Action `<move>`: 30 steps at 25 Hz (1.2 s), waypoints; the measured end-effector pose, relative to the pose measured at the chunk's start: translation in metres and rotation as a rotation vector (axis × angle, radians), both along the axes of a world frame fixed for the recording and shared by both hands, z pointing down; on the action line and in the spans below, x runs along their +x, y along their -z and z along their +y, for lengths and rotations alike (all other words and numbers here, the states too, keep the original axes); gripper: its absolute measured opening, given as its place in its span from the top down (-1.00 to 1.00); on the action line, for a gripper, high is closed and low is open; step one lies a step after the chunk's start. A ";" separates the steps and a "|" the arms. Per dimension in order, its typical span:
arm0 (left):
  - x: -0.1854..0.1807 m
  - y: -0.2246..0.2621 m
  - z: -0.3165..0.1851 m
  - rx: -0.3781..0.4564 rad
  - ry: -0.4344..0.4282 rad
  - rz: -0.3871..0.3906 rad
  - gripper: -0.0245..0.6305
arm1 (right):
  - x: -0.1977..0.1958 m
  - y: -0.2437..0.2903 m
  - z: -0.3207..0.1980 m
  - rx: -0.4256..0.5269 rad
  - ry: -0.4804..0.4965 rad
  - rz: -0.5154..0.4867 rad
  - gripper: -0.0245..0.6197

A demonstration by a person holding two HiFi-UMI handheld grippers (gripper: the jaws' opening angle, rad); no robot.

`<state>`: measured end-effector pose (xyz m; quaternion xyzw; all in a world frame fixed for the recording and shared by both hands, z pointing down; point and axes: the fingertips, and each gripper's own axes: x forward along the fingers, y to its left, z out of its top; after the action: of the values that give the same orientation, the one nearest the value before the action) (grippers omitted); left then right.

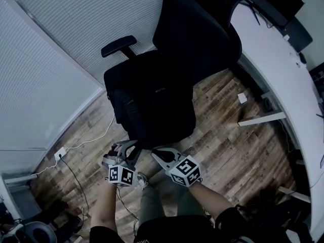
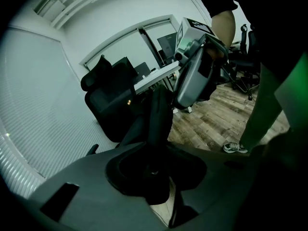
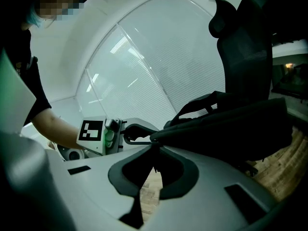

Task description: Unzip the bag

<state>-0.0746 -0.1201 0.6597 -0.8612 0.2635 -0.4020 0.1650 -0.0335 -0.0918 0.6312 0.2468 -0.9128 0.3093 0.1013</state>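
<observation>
Wood floor [image 1: 228, 135] below; black bag [image 1: 152, 110] lies flat on chair [image 1: 197, 29].

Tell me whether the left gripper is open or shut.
Shut on the bag: the left gripper's jaws pinch a dark fold of it.

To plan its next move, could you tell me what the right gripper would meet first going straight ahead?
The black bag on the chair: the tips of the right gripper appear to sit at its near edge.

We see the black bag [image 1: 152, 110] lying on a chair [image 1: 197, 29], which stands on the wood floor [image 1: 238, 151]; a cable [image 1: 86, 143] lies there too.
</observation>
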 end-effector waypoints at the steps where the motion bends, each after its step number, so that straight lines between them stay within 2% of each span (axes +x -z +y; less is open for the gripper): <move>1: 0.002 0.001 -0.001 -0.001 0.012 0.000 0.58 | 0.005 0.001 -0.001 -0.003 0.008 0.000 0.76; 12: 0.030 0.000 -0.004 -0.021 0.114 -0.004 0.59 | 0.072 0.003 -0.016 -0.017 0.051 0.001 0.76; 30: 0.073 -0.006 -0.009 -0.045 0.187 -0.011 0.60 | 0.164 -0.004 -0.049 -0.039 0.058 0.017 0.76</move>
<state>-0.0017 -0.1286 0.6653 -0.8341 0.3325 -0.4264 0.1087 0.1301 -0.1408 0.6350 0.2209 -0.9124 0.3220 0.1230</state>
